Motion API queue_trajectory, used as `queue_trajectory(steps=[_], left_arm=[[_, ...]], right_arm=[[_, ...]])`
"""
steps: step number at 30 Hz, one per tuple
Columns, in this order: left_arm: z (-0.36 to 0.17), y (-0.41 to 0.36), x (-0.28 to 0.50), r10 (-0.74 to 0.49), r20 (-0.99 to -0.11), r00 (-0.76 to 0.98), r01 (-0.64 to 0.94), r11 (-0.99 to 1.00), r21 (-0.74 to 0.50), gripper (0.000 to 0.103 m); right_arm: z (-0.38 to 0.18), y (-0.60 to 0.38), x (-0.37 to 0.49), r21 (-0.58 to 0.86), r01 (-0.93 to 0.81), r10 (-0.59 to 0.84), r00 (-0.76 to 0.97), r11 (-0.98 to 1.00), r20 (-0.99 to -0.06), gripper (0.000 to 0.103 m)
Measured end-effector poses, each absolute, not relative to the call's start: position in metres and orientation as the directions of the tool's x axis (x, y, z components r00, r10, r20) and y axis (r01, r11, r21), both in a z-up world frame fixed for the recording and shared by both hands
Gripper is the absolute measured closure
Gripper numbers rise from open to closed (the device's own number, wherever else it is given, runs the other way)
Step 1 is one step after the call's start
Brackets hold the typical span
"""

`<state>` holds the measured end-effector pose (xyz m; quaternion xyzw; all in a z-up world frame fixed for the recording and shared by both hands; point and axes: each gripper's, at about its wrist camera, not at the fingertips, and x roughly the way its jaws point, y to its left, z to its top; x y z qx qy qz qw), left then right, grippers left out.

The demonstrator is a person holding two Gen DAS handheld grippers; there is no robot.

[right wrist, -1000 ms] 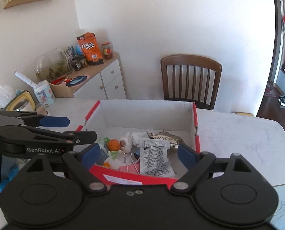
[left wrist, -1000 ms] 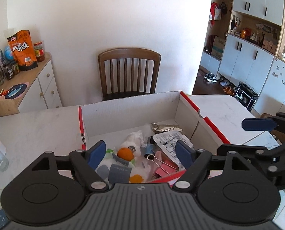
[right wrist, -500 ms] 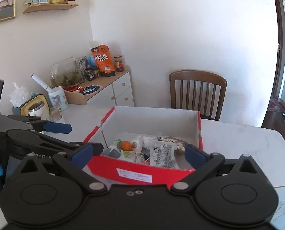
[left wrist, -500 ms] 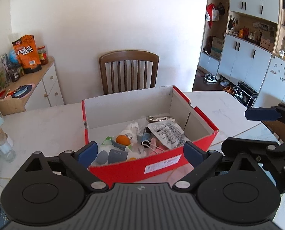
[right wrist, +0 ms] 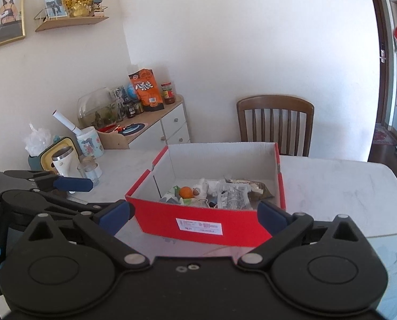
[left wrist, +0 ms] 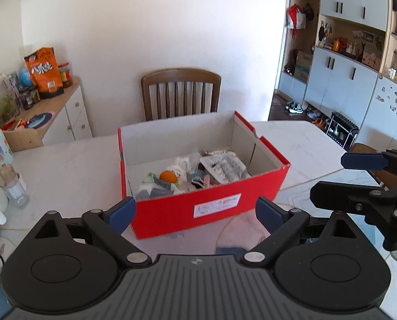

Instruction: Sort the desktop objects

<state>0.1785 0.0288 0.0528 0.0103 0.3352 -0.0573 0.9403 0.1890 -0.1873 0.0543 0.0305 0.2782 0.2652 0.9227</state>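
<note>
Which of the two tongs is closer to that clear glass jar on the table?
The left tongs. In the right wrist view one blue tip reaches just in front of the glass jar. The right tongs hang open before the red box, well to the jar's right.

Both grippers farther from box [left wrist: 203, 208]

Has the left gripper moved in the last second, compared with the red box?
Yes. The left gripper has drawn back and up from the red box: a second ago its fingertips reached over the near wall, now they stop short of it.
</note>
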Motion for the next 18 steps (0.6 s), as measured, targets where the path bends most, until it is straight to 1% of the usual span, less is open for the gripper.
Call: queue_trajectory(steps=[7, 18], left_arm=[[0.047, 0.026, 0.174, -0.105, -0.665, 0.740, 0.114, 0.993, -0.030, 0.006], [0.048, 0.018, 0.162, -0.134, -0.658, 0.741, 0.144, 0.989, -0.038, 0.006]], right_arm=[[0.049, -0.194, 0.179, 0.213, -0.451, 0.493, 0.706, 0.867, -0.508, 0.001], [0.032, -0.205, 0.167, 0.218, -0.385, 0.439, 0.713, 0.897, -0.547, 0.001]])
